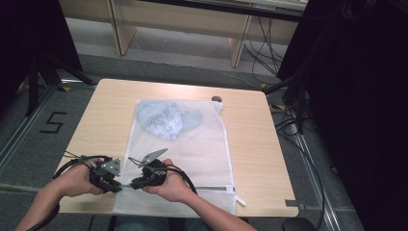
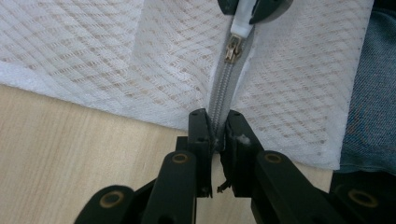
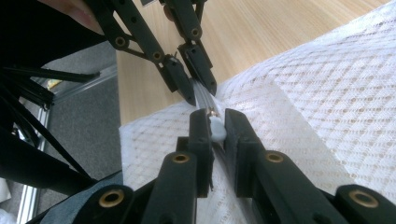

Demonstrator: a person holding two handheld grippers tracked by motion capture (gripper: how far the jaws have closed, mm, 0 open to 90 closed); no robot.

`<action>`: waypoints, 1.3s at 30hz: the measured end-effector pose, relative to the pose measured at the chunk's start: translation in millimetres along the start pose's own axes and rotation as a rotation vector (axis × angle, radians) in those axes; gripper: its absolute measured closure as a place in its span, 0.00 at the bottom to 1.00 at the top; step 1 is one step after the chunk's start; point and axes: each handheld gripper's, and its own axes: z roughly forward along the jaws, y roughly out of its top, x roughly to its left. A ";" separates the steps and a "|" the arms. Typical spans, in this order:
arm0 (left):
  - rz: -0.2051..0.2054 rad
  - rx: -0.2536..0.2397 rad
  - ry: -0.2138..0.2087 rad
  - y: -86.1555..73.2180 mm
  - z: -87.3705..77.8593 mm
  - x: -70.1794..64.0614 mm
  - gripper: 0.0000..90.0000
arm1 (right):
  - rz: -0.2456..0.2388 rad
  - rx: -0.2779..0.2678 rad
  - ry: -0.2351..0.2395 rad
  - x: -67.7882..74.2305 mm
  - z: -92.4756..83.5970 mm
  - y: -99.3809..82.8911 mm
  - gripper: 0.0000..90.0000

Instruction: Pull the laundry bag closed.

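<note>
Mesh laundry bag (image 1: 192, 159) is pinched at its zipper (image 2: 223, 105) by left gripper (image 2: 215, 135), white pull tab (image 3: 216, 128) clenched by right gripper (image 3: 215, 130), a "5" (image 1: 53, 122) marked on the floor at nine o'clock.

mesh bag (image 1: 202, 144): white, diamond weave | zipper (image 2: 224, 100): grey | table (image 1: 103, 115): light wood | grippers: black

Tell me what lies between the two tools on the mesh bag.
A short stretch of closed grey zipper, with the brass slider just before the right tool, seen in the left tool's view.
</note>
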 end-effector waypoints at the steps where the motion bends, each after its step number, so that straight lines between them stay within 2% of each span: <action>1: -0.012 -0.001 -0.004 -0.3 0.1 -0.7 0.91 | 0.013 0.002 0.000 0.5 -0.9 -0.4 0.92; 2: -0.011 0.001 -0.005 -0.2 0.0 -0.5 0.91 | 0.011 -0.002 0.002 -0.3 -1.5 -0.8 0.92; 3: -0.011 -0.001 -0.003 -0.2 0.1 -0.6 0.91 | -0.017 -0.011 0.000 -2.9 -1.3 -1.3 0.92; 4: -0.010 0.002 -0.005 -0.1 0.0 -0.5 0.91 | 0.007 -0.006 0.003 -1.5 -2.1 -1.8 0.92; 7: -0.014 -0.008 -0.002 -0.6 0.6 -0.8 0.91 | -0.003 -0.006 -0.001 -2.4 -2.1 -3.1 0.92; 9: -0.017 -0.008 -0.002 -0.5 0.7 -0.9 0.91 | 0.012 -0.002 0.002 -1.3 -2.4 -3.1 0.92; 10: 0.001 0.008 0.000 -0.2 -0.4 0.4 0.91 | 0.001 -0.003 0.000 -1.9 -2.4 -2.7 0.92; 11: 0.001 0.008 0.000 -0.2 -0.4 0.4 0.91 | 0.001 -0.003 0.000 -1.9 -2.4 -2.7 0.92; 12: 0.019 0.024 -0.002 0.1 -1.4 1.6 0.91 | 0.007 0.000 -0.003 -1.4 -2.7 -2.5 0.92; 14: 0.028 0.034 -0.005 0.5 -1.9 1.8 0.91 | -0.005 -0.006 -0.002 -2.3 -2.1 -2.6 0.92; 16: 0.028 0.033 -0.004 0.4 -1.9 1.7 0.91 | -0.001 -0.003 -0.003 -1.5 -2.2 -2.6 0.92; 17: 0.028 0.033 -0.004 0.4 -1.9 1.7 0.91 | 0.023 0.003 -0.004 0.0 -2.9 -2.8 0.92; 19: 0.030 0.031 -0.004 0.0 -2.0 1.8 0.91 | -0.004 -0.005 -0.002 -2.2 -2.1 -2.6 0.92; 22: 0.031 0.035 -0.004 0.4 -2.1 1.8 0.91 | 0.013 0.000 0.000 -1.4 -2.5 -2.7 0.92; 23: 0.031 0.036 -0.003 0.5 -2.0 1.7 0.91 | -0.010 -0.006 0.004 -2.9 -1.9 -2.6 0.92; 24: 0.031 0.036 -0.003 0.6 -2.1 1.6 0.91 | -0.011 -0.006 0.003 -3.0 -1.9 -2.7 0.92; 25: 0.031 0.038 -0.003 0.7 -2.1 1.7 0.91 | 0.012 -0.002 0.001 -1.5 -2.5 -3.1 0.92; 28: 0.032 0.038 -0.003 0.6 -2.1 1.6 0.91 | -0.014 -0.009 0.004 -2.9 -2.1 -3.2 0.92; 29: 0.032 0.037 -0.003 0.5 -2.1 1.7 0.91 | 0.014 -0.003 0.001 -1.1 -2.7 -3.9 0.92; 30: 0.050 0.036 0.002 0.8 -2.2 2.8 0.91 | 0.016 0.001 0.001 -1.1 -3.3 -4.4 0.92; 33: 0.061 0.034 0.004 1.1 -2.2 3.8 0.91 | 0.005 -0.003 -0.005 -4.0 -5.0 -6.0 0.92; 34: 0.064 0.036 0.005 1.4 -2.2 3.9 0.91 | 0.019 -0.001 -0.005 -3.1 -5.5 -6.5 0.92; 37: 0.069 0.035 0.006 1.8 -2.0 4.1 0.91 | 0.019 -0.006 -0.003 -2.5 -6.4 -6.8 0.92; 39: 0.072 0.038 0.007 1.8 -2.2 4.2 0.91 | 0.006 0.000 -0.006 -3.4 -7.9 -6.6 0.92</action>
